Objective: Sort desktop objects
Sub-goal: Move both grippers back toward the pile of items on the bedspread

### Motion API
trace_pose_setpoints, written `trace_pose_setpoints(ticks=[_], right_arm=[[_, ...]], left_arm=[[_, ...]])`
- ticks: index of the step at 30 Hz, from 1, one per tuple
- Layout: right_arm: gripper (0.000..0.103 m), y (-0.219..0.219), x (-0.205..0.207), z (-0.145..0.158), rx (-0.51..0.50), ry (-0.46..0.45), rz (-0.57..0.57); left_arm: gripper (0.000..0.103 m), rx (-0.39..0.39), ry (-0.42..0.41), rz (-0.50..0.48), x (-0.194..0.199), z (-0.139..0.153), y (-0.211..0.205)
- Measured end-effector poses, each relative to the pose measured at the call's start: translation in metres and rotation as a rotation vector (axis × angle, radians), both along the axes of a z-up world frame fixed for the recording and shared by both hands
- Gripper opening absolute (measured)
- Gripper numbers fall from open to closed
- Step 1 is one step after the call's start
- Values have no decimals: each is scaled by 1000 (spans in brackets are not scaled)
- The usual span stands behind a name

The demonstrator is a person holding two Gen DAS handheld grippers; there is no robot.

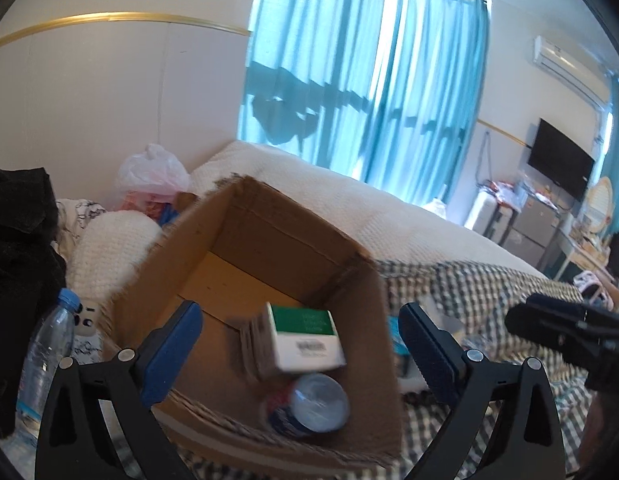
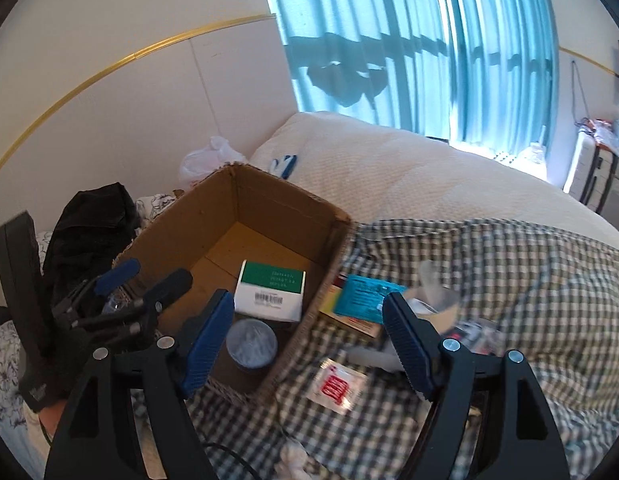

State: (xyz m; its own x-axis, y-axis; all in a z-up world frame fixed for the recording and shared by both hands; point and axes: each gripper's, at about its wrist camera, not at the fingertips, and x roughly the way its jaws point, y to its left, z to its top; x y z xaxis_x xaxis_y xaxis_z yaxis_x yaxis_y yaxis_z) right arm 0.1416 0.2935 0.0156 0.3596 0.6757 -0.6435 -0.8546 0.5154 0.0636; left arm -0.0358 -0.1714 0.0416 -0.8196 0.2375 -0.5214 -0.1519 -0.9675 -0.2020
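An open cardboard box (image 1: 245, 236) (image 2: 213, 216) stands on a checked cloth (image 2: 509, 280). Inside lie a green and white carton (image 1: 305, 336) (image 2: 269, 292) and a round blue-lidded jar (image 1: 317, 404) (image 2: 251, 342). My left gripper (image 1: 301, 344) is open and empty, hovering over the box's near side; it also shows in the right wrist view (image 2: 145, 276). My right gripper (image 2: 309, 336) is open and empty above the box's right wall. Right of the box lie a teal packet (image 2: 365, 292), a red and white sachet (image 2: 337, 388) and other small items.
A water bottle (image 1: 45, 360) stands left of the box beside black clothing (image 1: 17, 240) (image 2: 89, 224). A plastic bag (image 1: 153, 176) and white bedding (image 2: 389, 176) lie behind. Blue curtains (image 1: 349, 80) cover the window. A TV (image 1: 561, 160) and furniture stand far right.
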Motion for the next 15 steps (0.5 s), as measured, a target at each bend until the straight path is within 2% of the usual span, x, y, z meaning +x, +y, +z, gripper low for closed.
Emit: trace_pose_setpoints(ticks=[7, 15], right_arm=[[77, -43, -4, 16, -27, -45, -31], [76, -104, 23, 13, -59, -55, -102]], left_arm=[[101, 0, -35, -77, 36, -5, 52], [101, -23, -80, -187, 62, -17, 120]])
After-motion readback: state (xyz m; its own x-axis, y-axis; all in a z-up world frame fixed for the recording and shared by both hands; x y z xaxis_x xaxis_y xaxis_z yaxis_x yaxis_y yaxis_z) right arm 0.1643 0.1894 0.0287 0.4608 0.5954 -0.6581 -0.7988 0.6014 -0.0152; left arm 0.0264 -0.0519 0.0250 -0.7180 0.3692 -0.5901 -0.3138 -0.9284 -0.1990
